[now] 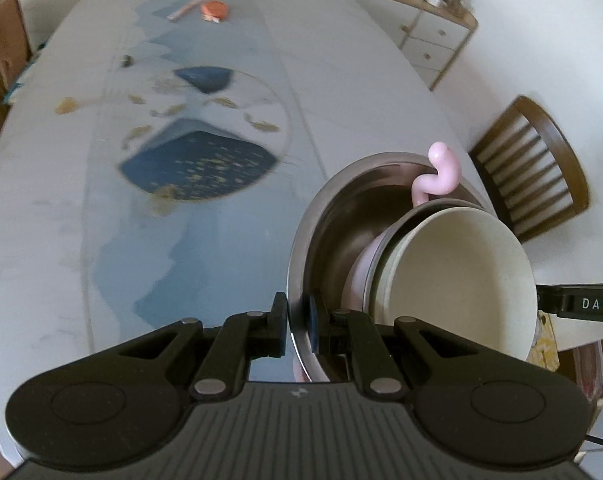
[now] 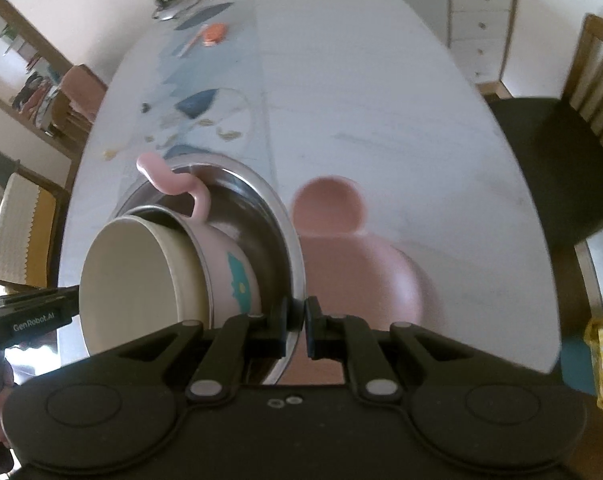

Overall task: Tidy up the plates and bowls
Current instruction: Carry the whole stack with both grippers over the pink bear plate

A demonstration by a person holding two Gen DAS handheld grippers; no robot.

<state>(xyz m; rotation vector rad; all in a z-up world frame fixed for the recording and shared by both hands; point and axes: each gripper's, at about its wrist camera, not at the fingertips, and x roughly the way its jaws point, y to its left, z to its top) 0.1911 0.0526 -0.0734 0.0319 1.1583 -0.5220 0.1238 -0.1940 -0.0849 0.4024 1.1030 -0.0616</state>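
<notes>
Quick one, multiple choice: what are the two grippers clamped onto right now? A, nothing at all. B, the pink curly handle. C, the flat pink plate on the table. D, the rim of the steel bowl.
D: the left gripper and the right gripper each pinch opposite sides of the steel bowl rim, with the cream bowl and pink cup nested inside.

1. A home dining room: a long oval table (image 1: 341,92) with a blue-patterned cover fills the frame's centre.
2. Slatted wooden chairs (image 1: 529,168) stand at the right edge.
3. A white drawer cabinet (image 1: 433,40), upper right, carries household clutter.
4. Crowded shelves (image 2: 29,68) line the right wrist view's upper left.
</notes>
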